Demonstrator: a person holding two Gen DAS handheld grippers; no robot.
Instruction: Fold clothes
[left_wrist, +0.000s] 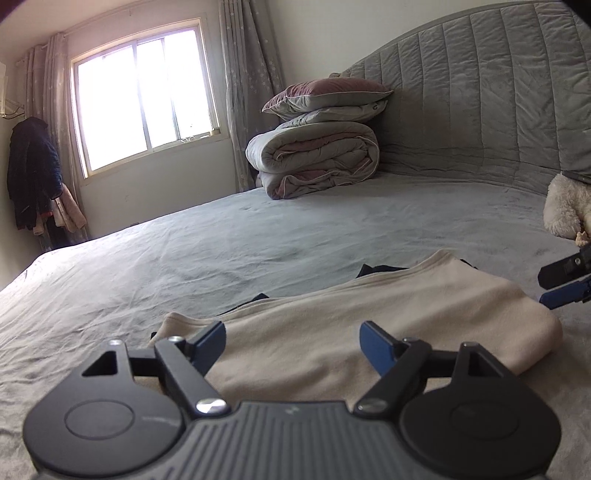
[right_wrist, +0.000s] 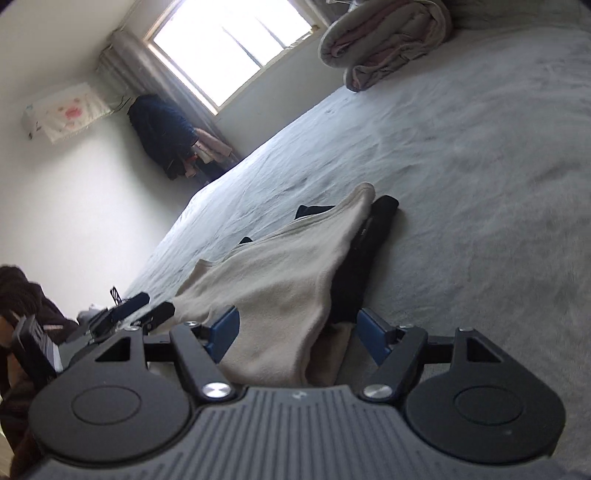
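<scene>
Lying folded on the bed — cream garment over black cloth; both grippers agape, empty.

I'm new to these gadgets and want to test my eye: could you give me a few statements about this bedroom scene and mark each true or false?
1. A cream garment lies on the grey bed. True.
2. The left gripper has its fingers clamped on the cream garment. False: the blue fingers stand apart, nothing pinched.
3. A dark garment lies partly under the cream one. True.
4. The folded quilt with pillows on top sits on the floor. False: it sits on the bed by the headboard.
5. The right gripper is open. True.
</scene>
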